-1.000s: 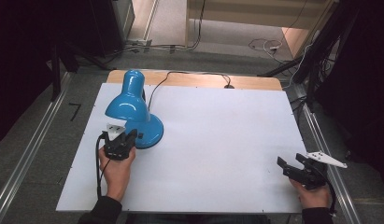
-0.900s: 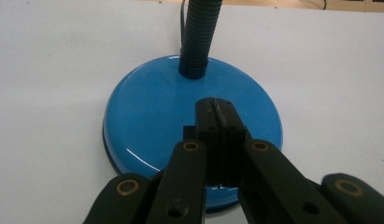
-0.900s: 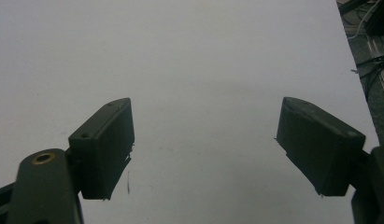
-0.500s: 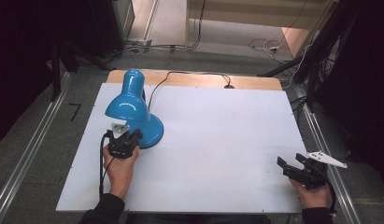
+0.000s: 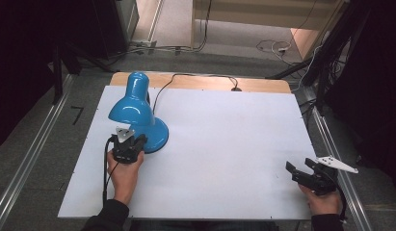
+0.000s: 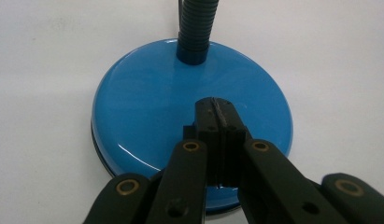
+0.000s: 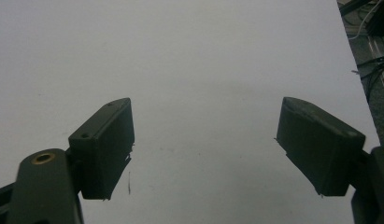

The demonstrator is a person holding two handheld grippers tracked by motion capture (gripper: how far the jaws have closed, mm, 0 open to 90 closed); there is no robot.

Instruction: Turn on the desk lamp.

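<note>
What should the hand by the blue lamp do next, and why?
Probably press straight down a little. The left gripper has its jaws shut together, with its tip over the near part of the blue lamp's round base. I can't make out a switch there, so this is a guess. The right gripper is open, far off at the table's right edge, so it isn't helping.

The left claw (image 6: 216,108) rises from the near edge with its two black jaws pressed flat together, no gap between them, tips poised over the near part of the blue lamp base (image 6: 147,112). That round, glossy base sits flat on the white table (image 6: 49,60), a dark rim showing along its near-left edge. At the base's far side, a ribbed dark-blue flexible neck (image 6: 198,23) climbs from a short blue collar and runs out past the top.
</note>
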